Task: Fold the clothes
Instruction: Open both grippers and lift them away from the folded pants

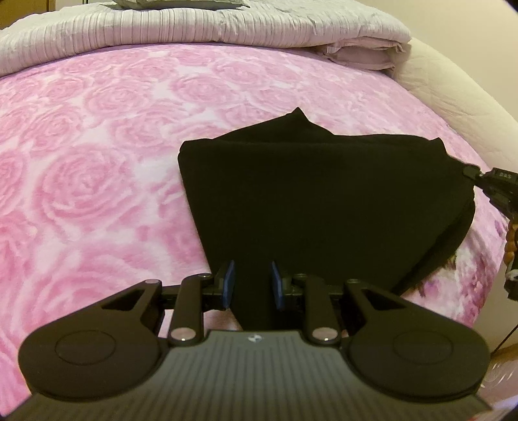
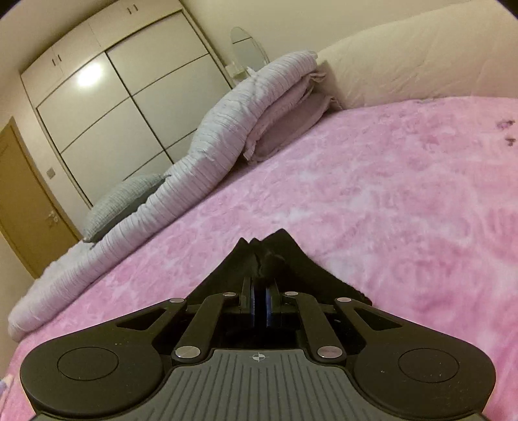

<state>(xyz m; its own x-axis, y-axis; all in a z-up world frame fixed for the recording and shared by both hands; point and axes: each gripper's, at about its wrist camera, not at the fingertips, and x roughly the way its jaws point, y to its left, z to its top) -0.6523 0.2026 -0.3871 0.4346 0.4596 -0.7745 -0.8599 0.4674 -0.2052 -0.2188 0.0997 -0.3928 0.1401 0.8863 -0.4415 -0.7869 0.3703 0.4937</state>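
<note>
A black garment [image 1: 317, 200] lies partly folded on the pink rose-patterned bedspread [image 1: 97, 155]. My left gripper [image 1: 251, 285] is over its near edge with the blue pads a small gap apart; black cloth fills the gap, and I cannot tell whether the pads grip it. My right gripper [image 2: 260, 299] is shut on a bunched corner of the black garment [image 2: 268, 256] and holds it just above the bedspread [image 2: 388, 210]. The right gripper's tip also shows at the right edge of the left wrist view [image 1: 485, 181], at the garment's right corner.
A folded grey ribbed quilt [image 1: 194, 29] and pinkish pillows [image 1: 359, 55] lie along the far side of the bed. A cream headboard [image 2: 404, 64] curves on the right. A wardrobe [image 2: 106, 107] and a wooden door [image 2: 22, 200] stand beyond the bed.
</note>
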